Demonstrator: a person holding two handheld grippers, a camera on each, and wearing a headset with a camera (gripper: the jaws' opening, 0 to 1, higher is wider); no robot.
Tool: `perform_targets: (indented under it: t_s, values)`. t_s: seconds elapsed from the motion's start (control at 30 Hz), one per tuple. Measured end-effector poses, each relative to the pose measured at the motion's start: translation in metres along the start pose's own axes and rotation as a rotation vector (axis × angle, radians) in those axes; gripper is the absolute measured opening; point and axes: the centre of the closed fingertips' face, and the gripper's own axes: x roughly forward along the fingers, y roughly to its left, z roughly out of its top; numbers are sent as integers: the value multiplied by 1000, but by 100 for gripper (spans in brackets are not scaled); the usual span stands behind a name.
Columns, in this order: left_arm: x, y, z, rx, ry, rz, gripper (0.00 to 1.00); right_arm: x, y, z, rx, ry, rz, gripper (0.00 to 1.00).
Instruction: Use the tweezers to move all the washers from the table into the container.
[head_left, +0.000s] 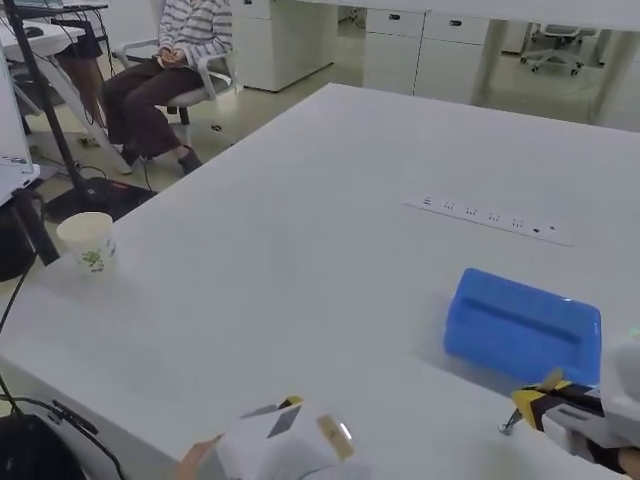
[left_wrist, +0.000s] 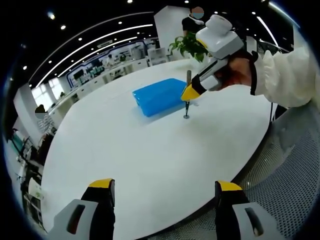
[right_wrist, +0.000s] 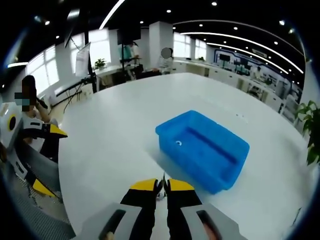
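1. The right gripper (right_wrist: 162, 186) is clamping the tweezers (left_wrist: 186, 107) between its yellow-tipped jaws, which are standing almost together with just the thin metal between them.
2. In the left gripper view, the tweezers are standing roughly upright, and their lower tip is touching the white table (left_wrist: 150, 150) just beside the near side of the blue container (right_wrist: 202, 147).
3. The container is sitting open on the table, just ahead of the right gripper.
4. One small washer (right_wrist: 178, 143) is lying on the container's floor, near the end wall that is showing on the left in the right gripper view.
5. The left gripper (left_wrist: 165, 186) is hanging over the table's near edge with its jaws spread wide and nothing between them.
6. In the head view, both grippers are showing low at the bottom edge, the left one well apart from the container and the right one near the container's near side.
7. A power strip (head_left: 490, 218) is lying flat on the table beyond the container.
8. A paper cup (head_left: 87, 241) is standing upright near the table's left edge, well apart from everything else.
9. A person (head_left: 170, 60) is sitting on a chair beyond the table's far left corner, with hands resting in the lap.
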Motion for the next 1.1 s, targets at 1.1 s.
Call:
perform_targets:
  t_s: [1.1]
  values:
    - [-1, 0, 1, 2, -8, 4, 84, -13, -6, 11, 127, 3, 63, 2]
